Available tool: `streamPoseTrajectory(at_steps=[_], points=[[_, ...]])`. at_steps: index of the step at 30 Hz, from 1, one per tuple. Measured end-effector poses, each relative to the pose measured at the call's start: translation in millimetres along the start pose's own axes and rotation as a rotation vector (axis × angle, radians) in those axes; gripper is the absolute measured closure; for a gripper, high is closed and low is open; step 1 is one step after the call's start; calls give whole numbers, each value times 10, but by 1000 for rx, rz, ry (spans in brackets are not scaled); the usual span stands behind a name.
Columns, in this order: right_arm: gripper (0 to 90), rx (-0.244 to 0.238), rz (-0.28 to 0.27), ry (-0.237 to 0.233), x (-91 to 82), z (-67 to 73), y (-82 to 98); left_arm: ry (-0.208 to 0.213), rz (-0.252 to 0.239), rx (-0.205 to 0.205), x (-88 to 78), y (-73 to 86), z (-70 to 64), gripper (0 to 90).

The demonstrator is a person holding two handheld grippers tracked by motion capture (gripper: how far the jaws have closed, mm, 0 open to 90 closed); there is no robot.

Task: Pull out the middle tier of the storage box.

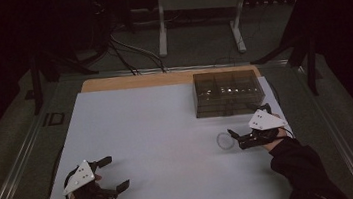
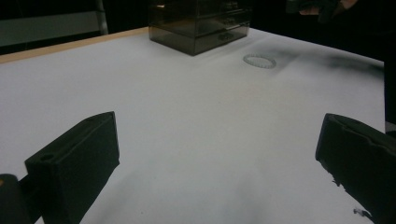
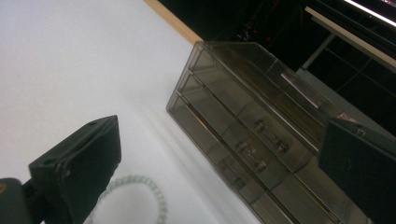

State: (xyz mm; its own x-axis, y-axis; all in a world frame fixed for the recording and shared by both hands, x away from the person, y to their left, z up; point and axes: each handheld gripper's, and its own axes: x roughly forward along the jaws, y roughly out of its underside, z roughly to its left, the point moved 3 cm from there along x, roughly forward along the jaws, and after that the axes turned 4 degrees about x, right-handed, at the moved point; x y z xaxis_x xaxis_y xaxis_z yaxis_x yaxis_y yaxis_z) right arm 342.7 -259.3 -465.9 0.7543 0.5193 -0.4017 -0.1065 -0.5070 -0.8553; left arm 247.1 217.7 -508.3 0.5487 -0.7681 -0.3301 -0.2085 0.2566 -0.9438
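Bracelet [image 1: 225,140], pale beaded ring, flat on the white table [image 1: 160,146] toward the right, just near of the smoked plastic drawer box [image 1: 227,92] at the far right.

Right gripper [image 1: 235,137]: jaws spread, holding nothing, tips just beside the bracelet's right edge. Step in hand, by judgement: the approach to pick up the bracelet; no grasp made yet. Next move calls for lowering the jaws over one side of the ring and pinching it against the table, most likely for storage in the drawer box.

Left gripper [image 1: 113,173]: jaws wide apart, empty, resting at the near left, well apart from the work.

Views compared. Right gripper view: bracelet [image 3: 135,196] low between the jaws, beads distinct, plus the box's three drawer fronts [image 3: 243,149] with small knobs. Left gripper view: bracelet [image 2: 259,61] far off with bare table before it. High view: both hands and the box's top grid.
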Motion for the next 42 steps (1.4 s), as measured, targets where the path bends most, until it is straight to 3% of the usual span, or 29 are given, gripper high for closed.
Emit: streamPoseTrajectory(at_steps=[9, 12, 17, 21, 28, 33, 40, 42], points=[[0, -75, 57, 33, 77, -13, 40, 3, -13, -6, -10, -7, 4, 11], [40, -129, 85, 69, 108, -22, 65, 5, -8, -7, -10, -3, 5, 11], [40, -162, 114, 80, 143, -35, 83, 5, -11, -10, -14, -2, 6, 11], [41, -221, 148, 98, 189, -28, 115, 4, -11, -7, -13, -4, 1, 11], [42, -261, 167, 105, 228, -12, 139, 6, -4, -7, -11, 2, 0, 11], [57, -339, 215, 138, 279, 0, 179, 6, -7, -7, -13, 1, -2, 11], [70, -361, 244, 146, 327, 19, 189, 12, -7, -11, -16, 0, -4, 11], [72, -387, 257, 151, 345, 27, 189, 10, -11, -7, -20, -5, -2, 11]])
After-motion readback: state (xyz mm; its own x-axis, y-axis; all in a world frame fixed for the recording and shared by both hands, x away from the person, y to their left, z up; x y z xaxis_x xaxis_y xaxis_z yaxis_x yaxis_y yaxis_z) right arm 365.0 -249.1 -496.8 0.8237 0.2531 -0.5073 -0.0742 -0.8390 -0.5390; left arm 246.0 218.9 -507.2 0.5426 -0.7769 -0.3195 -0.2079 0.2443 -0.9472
